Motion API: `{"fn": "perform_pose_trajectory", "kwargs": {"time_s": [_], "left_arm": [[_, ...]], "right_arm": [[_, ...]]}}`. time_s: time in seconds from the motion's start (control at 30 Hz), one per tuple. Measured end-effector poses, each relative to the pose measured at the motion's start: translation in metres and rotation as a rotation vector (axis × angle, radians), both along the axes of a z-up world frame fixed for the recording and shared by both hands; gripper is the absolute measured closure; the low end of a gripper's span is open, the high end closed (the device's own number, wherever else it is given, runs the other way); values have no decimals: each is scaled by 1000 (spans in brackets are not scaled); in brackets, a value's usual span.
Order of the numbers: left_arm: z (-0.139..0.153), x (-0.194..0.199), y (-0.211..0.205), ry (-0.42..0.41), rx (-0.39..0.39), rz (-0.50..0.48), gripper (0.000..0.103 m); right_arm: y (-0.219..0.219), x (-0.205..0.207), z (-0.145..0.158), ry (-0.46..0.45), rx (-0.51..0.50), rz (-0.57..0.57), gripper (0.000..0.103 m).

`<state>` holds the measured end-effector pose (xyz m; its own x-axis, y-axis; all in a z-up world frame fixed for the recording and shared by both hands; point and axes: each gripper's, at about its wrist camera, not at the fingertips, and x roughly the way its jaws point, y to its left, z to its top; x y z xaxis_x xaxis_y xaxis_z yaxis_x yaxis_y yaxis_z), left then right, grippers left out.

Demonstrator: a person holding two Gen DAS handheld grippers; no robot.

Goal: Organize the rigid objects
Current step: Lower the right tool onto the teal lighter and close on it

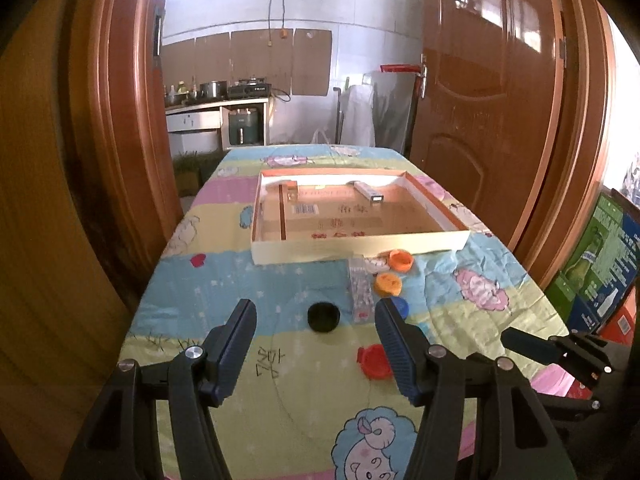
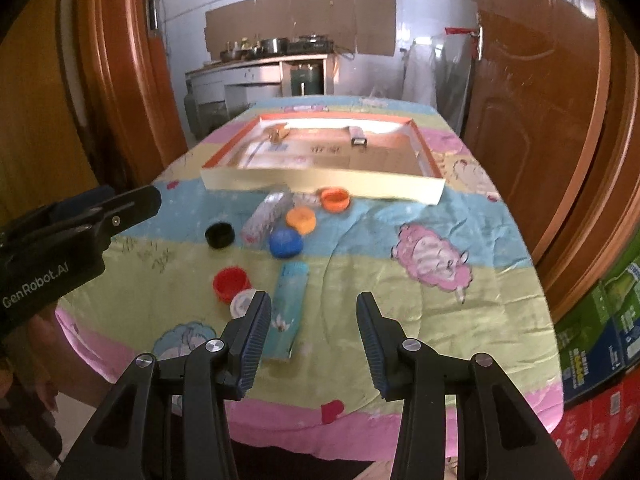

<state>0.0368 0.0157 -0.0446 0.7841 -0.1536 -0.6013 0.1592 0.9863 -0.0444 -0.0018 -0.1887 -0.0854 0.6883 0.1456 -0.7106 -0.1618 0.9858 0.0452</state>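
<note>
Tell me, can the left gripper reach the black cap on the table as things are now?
Probably yes. The left gripper is open, and the black cap lies just ahead between its fingers, with bare tablecloth around it. The clear box lies beside it on the right, apart.

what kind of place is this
Most likely a home, next to its kitchen: a table under a cartoon-print cloth stands between wooden doors, and behind it a counter holds pots and a stove.
</note>
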Motion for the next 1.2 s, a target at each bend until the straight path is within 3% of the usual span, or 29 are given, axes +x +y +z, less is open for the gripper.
{"fn": "perform_pose_trajectory", "kwargs": {"time_s": [0.47,1.07,1.2], "left_arm": [[-22,-3,6,30,-4,-8,42],[-43,-1,2,72,-14,-86,42],[-48,-2,-2,79,-10,-108,42]], "right_arm": [[16,5,-34,67,-31,28,57],[21,37,-45,67,-57,18,58],[22,44,-45,61,-57,18,76]]}}
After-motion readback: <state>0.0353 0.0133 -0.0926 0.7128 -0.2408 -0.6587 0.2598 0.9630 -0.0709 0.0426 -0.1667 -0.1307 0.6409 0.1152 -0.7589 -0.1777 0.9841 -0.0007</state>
